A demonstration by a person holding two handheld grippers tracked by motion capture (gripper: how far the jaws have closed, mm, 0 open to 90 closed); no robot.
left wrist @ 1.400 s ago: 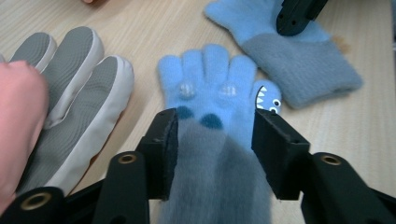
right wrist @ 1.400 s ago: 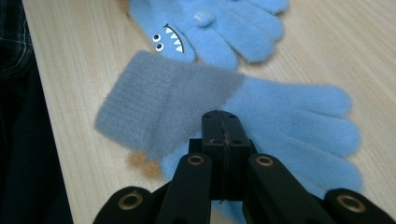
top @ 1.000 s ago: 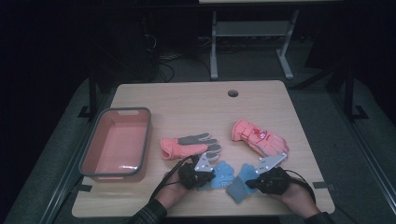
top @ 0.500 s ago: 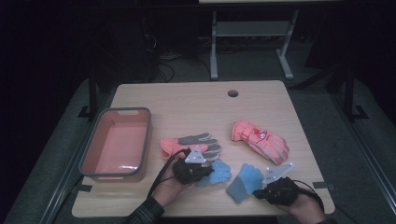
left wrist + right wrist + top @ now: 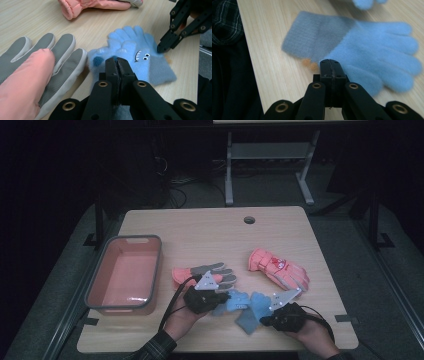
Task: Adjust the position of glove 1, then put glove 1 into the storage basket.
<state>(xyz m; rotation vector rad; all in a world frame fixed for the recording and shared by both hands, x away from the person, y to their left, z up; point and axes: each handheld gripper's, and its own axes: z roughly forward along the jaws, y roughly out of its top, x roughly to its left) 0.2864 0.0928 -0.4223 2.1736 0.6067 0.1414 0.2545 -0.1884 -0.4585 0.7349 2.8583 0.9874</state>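
**Two blue gloves near the front edge of the table**

Dark room, dark floor, and one light wooden table (image 5: pixel 210 235) in the middle. A small round hole (image 5: pixel 249 220) sits near the far edge of the table.

Two soft blue gloves lie close to the person. One blue glove with a face (image 5: pixel 130 53) has little eyes and a smile on it. The left gripper (image 5: pixel 220 296) is at this glove. In the left gripper view its two black jaws are pressed together, and blue fuzz sits right at their tips. I cannot tell if they pinch the fuzz or just rest on it.

The plain blue glove (image 5: pixel 372 50) has a grey cuff and lies flat on the wood. The right gripper (image 5: pixel 272 319) is just beside it. Its jaws are pressed together too, with the tips at the glove's edge, near the thumb. They hold nothing that I can see.

A pink and grey glove (image 5: pixel 205 274) lies just past the left gripper. A pink glove (image 5: pixel 277 267) lies farther off, toward the right. A pink tub (image 5: pixel 95 287) with a grey rim stands at the left side of the table.
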